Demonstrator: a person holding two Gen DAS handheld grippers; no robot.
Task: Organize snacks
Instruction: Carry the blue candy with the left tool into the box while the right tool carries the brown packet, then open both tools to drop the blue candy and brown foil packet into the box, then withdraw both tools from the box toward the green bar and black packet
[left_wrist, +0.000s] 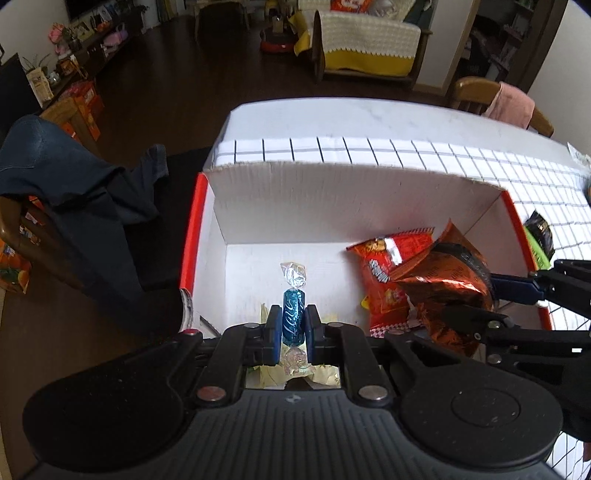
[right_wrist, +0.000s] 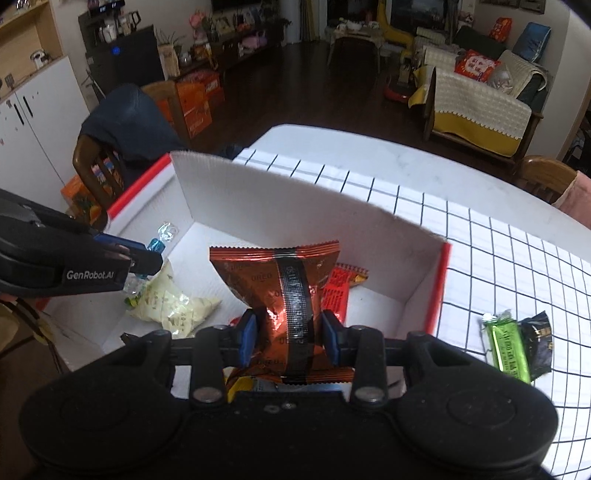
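The left gripper pinches a blue wrapped candy at lower centre, above the white box. The right gripper clamps an orange snack packet at frame centre, over the same box, just in front of a red packet.

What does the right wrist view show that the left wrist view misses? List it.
Right wrist only: the pale yellow packet lying whole in the box and the green bar in full on the checked cloth.
Left wrist only: the blue candy up close, clamped in the left gripper.
Both: the white box, the copper Oreo pack, held by the right gripper.
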